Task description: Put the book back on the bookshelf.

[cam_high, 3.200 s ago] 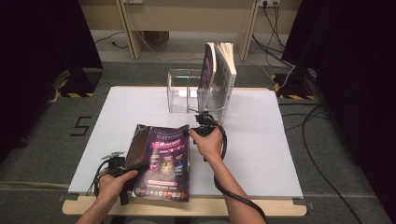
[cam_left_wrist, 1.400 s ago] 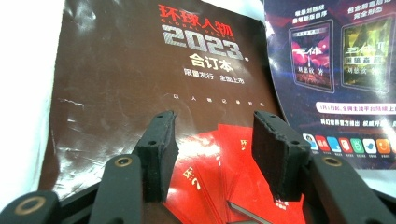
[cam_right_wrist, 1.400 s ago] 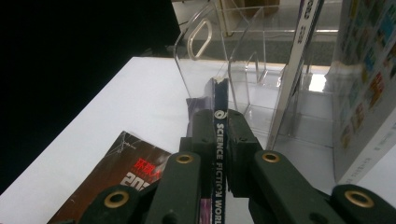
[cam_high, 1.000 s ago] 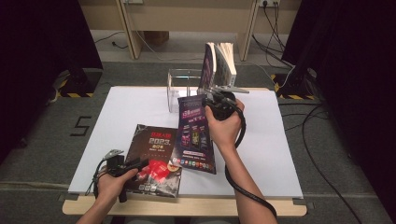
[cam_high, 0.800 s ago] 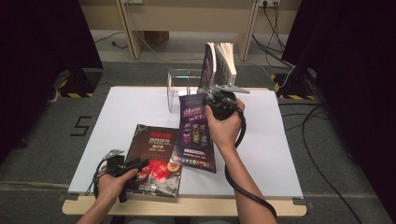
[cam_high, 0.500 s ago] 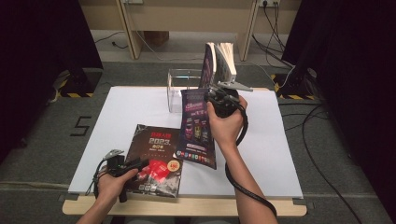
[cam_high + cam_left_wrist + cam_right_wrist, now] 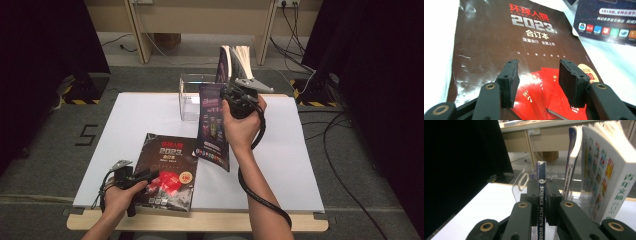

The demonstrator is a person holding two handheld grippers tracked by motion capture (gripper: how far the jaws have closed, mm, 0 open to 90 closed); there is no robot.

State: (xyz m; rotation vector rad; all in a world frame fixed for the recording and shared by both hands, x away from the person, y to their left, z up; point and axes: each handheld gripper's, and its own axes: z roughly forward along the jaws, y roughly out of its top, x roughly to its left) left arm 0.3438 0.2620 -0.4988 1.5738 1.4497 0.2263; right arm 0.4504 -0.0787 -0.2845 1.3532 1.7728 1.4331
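Observation:
A dark blue magazine (image 7: 213, 125) hangs upright above the white table top (image 7: 130, 120), held by its spine. My right gripper (image 7: 231, 98) is shut on that spine (image 7: 540, 195), and in the right gripper view the right gripper (image 7: 541, 188) points at the clear rack (image 7: 523, 180). A dark brown magazine (image 7: 167, 167) with red print lies flat near the front edge. My left gripper (image 7: 151, 176) rests low over its lower left part. In the left gripper view the left gripper (image 7: 537, 75) stands open above the cover (image 7: 499, 37), nothing between the pads.
A clear acrylic rack (image 7: 192, 95) stands at the back of the table with thick books (image 7: 236, 60) upright in its right part; those books (image 7: 609, 175) rise close to the right of the held magazine. Cables and dark curtains ring the table.
The right gripper has lifted the blue magazine off the brown one and carried it up and back toward the rack. The left gripper has stayed on the brown magazine.

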